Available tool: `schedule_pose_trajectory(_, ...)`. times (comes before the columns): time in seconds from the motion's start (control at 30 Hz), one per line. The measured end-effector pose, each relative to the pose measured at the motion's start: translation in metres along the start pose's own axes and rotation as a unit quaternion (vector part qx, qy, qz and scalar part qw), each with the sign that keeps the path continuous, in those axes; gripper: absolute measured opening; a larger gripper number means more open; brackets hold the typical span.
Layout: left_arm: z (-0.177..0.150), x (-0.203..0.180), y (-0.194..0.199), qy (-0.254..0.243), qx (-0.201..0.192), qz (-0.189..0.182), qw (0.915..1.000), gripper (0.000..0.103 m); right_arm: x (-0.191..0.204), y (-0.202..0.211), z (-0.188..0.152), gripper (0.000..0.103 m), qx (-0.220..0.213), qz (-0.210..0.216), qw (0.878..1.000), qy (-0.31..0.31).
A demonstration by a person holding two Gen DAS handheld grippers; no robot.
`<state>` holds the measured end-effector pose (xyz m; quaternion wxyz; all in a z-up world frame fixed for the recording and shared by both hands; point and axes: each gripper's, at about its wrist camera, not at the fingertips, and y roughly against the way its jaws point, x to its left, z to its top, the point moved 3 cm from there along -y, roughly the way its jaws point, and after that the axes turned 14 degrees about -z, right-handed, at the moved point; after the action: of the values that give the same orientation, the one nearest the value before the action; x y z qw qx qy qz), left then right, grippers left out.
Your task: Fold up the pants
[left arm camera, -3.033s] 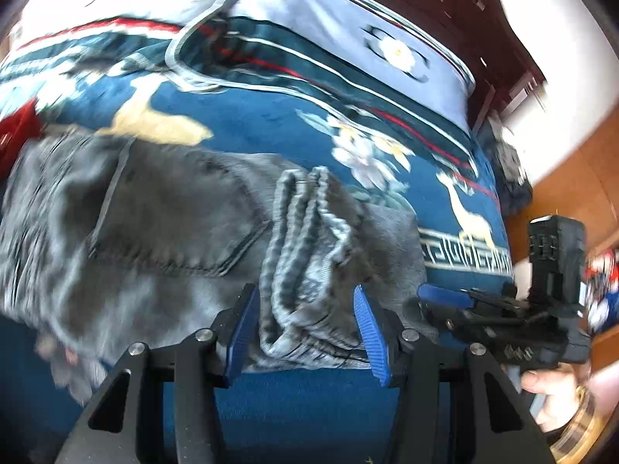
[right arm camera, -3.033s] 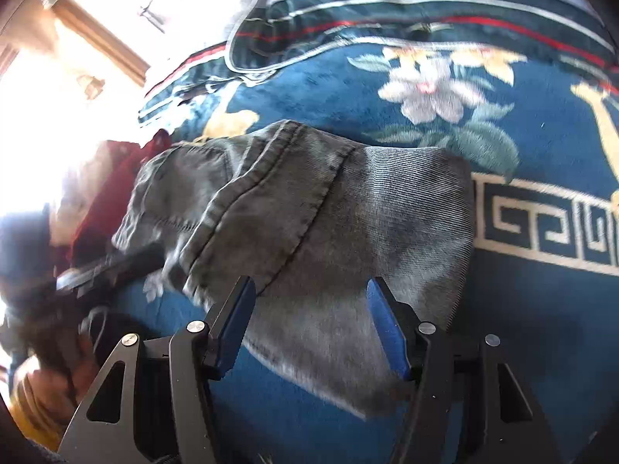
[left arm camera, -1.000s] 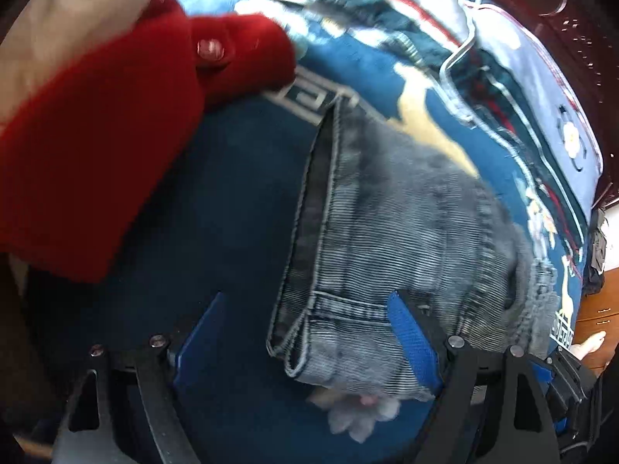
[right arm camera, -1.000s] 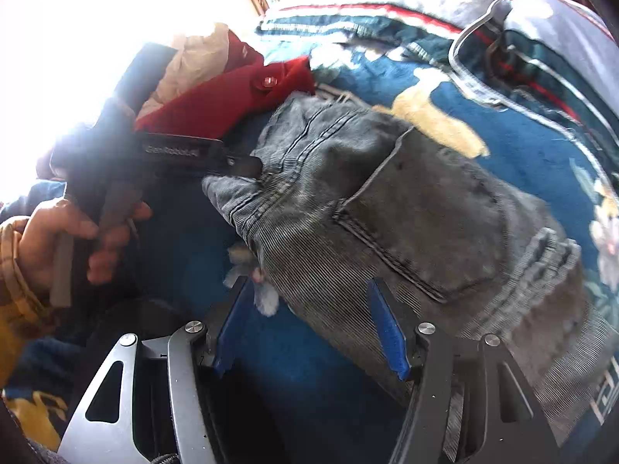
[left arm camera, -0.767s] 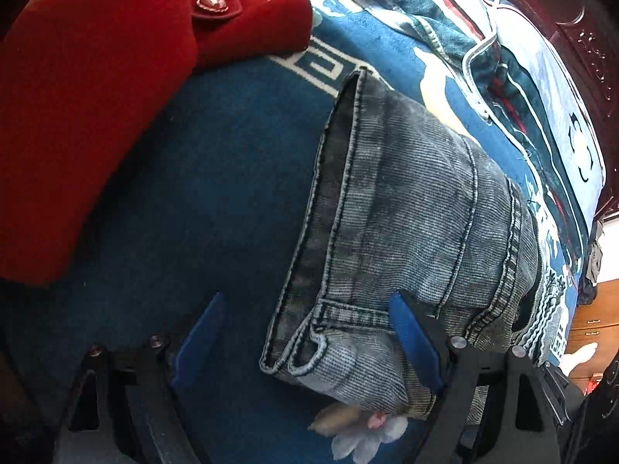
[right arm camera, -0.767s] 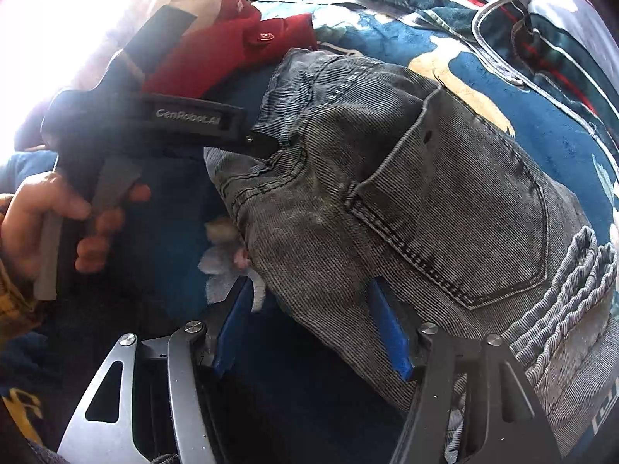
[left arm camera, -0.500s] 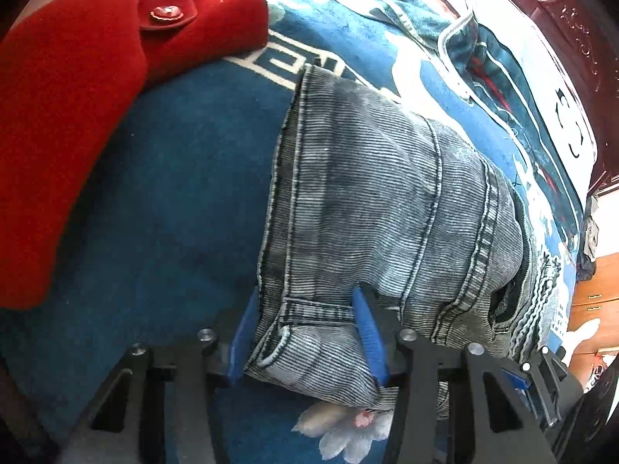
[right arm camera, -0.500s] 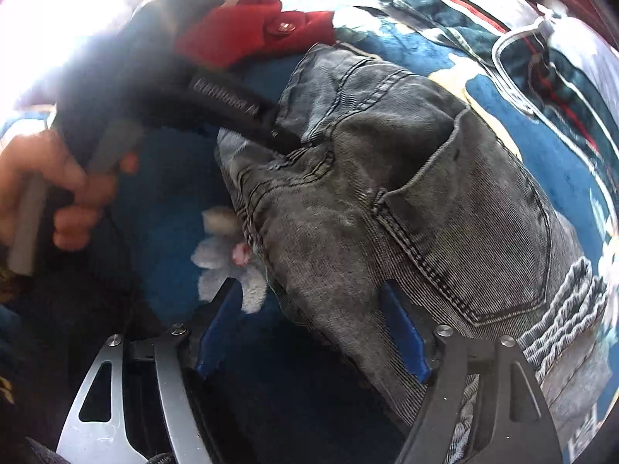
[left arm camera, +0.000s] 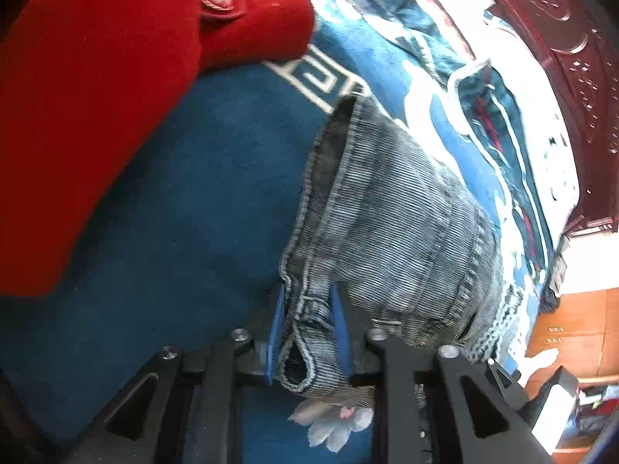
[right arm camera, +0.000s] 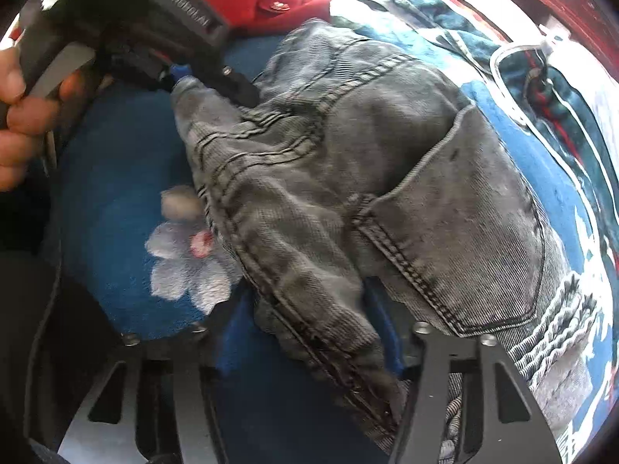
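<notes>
I've left hand-held gripper (left arm camera: 308,332) pinched on pants (left arm camera: 394,232) waistband corner — bulk runs toward 1 o'clock; right hand-held gripper (right arm camera: 313,332) straddles fabric, closure unclear.

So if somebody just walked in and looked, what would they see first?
Probably the grey jeans, bunched in the middle of the blue flowered blanket. The left gripper has its blue jaws pinched on a corner of them, and the right gripper has cloth between its jaws at the near edge. Next is the big bright red garment with a button, lying on the blanket to the left of the jeans.
</notes>
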<state>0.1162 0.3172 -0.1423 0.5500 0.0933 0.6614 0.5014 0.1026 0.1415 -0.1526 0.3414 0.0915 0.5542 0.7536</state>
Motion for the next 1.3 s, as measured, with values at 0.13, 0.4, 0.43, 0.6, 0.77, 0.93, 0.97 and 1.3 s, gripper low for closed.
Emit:
schedule_pose_trajectory(0.13, 0.003, 0.003, 0.01, -0.012, -0.023, 0.041, 0.9988, 0.064, -0.009, -0.001, 0.0, 0.048, 0.002, 0.011, 1.0, -0.009)
schedule_pose_trajectory(0.4, 0.004, -0.006, -0.023, -0.039, -0.002, 0.028, 0.9988, 0.065, -0.006, 0.001, -0.001, 0.048, -0.006, 0.019, 1.0, -0.02)
schedule_pose_trajectory(0.43, 0.003, -0.009, -0.027, -0.051, -0.003, 0.038, 0.998, 0.064, -0.007, 0.001, -0.002, 0.048, -0.009, 0.021, 0.999, -0.022)
schedule_pose_trajectory(0.6, 0.004, -0.021, -0.028, -0.067, -0.001, 0.018, 0.9976, 0.03, -0.007, 0.002, -0.001, 0.047, -0.013, 0.019, 0.999, -0.033)
schedule_pose_trajectory(0.77, 0.007, -0.032, -0.001, -0.054, -0.033, -0.024, 0.9977, 0.024, -0.02, 0.018, 0.0, 0.033, -0.028, 0.034, 0.996, -0.075)
schedule_pose_trajectory(0.93, 0.01, -0.077, 0.032, -0.091, -0.061, -0.061, 0.9921, 0.024, -0.037, 0.042, -0.003, 0.027, -0.049, 0.052, 0.99, -0.12)
schedule_pose_trajectory(0.97, 0.008, -0.089, 0.037, -0.103, -0.063, -0.064, 0.9906, 0.024, -0.041, 0.047, -0.004, 0.027, -0.053, 0.055, 0.989, -0.128)
schedule_pose_trajectory(1.3, -0.023, -0.224, 0.036, -0.228, -0.047, -0.104, 0.967, 0.024, -0.073, 0.085, -0.036, 0.025, -0.107, 0.071, 0.966, -0.224)
